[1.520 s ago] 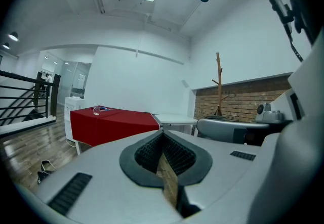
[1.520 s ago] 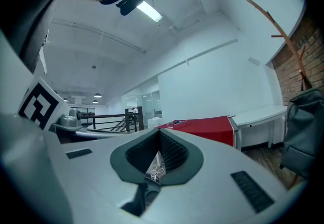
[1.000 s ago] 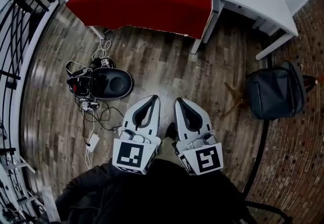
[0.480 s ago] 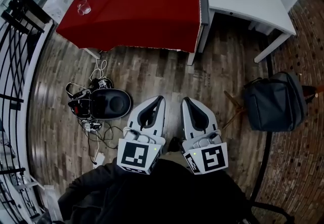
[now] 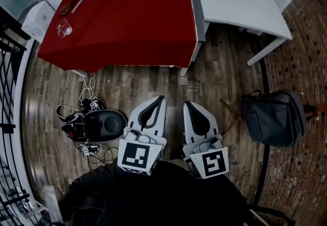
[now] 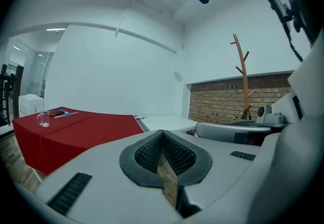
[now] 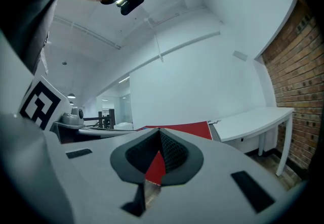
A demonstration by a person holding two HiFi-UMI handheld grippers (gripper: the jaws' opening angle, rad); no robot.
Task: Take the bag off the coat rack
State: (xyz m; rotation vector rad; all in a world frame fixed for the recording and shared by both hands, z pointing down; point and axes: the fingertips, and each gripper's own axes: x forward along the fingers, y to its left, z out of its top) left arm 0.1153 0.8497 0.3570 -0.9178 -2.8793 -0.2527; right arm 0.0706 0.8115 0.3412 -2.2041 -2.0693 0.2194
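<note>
holding both tools level and side by side, i have my left gripper [image 5: 160,99] and my right gripper [image 5: 188,104] each with jaws pressed together on nothing. the bag [image 5: 273,117], a dark backpack, hangs well off to the right of my right gripper, on the coat rack [image 6: 243,79], whose wooden legs splay out between that gripper and the bag. to the left of my left gripper a black case [image 5: 103,125] lies on the wooden floor [image 5: 225,77] amid tangled cables. ahead of both grippers stands a table under a red cloth [image 5: 127,16] with a glass [image 5: 64,27] near its left end, and a white desk [image 5: 235,3] butts against its right side. a brick wall [image 5: 301,31] closes the right edge behind the bag. open floor runs from my right gripper's tips to the rack's legs.
</note>
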